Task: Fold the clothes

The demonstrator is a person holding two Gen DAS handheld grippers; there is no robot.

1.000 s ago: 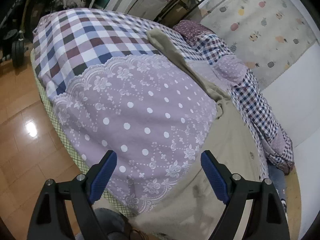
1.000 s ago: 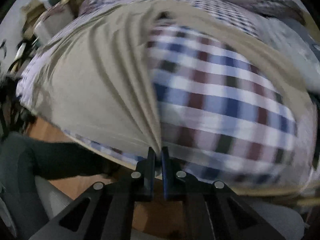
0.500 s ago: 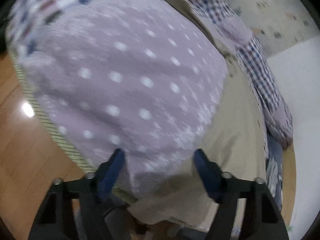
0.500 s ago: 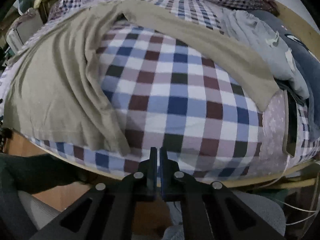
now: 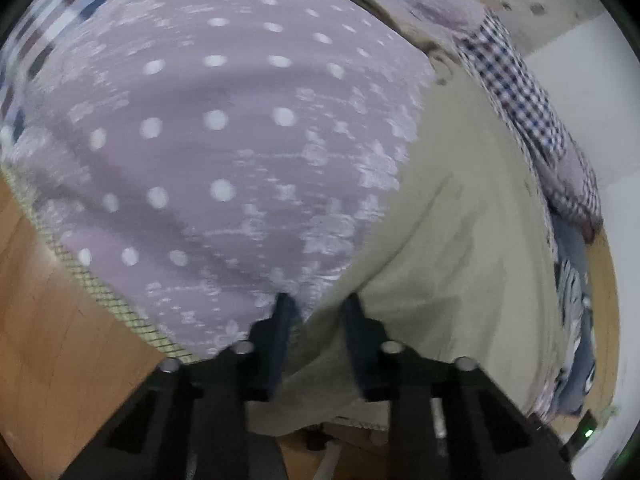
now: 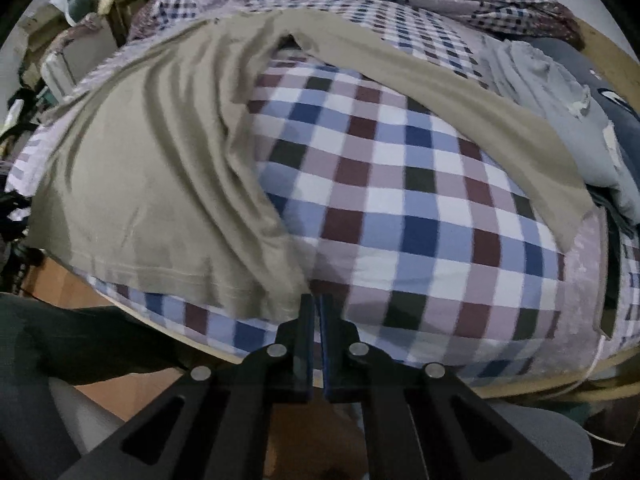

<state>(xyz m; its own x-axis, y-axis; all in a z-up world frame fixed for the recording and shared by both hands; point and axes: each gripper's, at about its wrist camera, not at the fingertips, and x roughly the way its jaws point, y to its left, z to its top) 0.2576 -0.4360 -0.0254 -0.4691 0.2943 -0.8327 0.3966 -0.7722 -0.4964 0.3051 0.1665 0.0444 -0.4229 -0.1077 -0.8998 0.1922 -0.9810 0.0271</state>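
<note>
the beige cotton garment [image 6: 132, 184] lies spread on the checked bedspread [image 6: 400, 184]. the right gripper [image 6: 315, 300] pinches its near hem corner; the left gripper [image 5: 316, 304] is closing, fabric between its jaws.

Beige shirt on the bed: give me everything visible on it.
The beige shirt is plain, thin, soft knit with a stitched hem, spread rumpled over the checked quilt. One long sleeve stretches away across the checks. The right hand-held gripper is shut on its lower corner at the bed edge. The left hand-held gripper is closing over another hem part, cloth between its jaws, beside the dotted lilac fabric.
</note>
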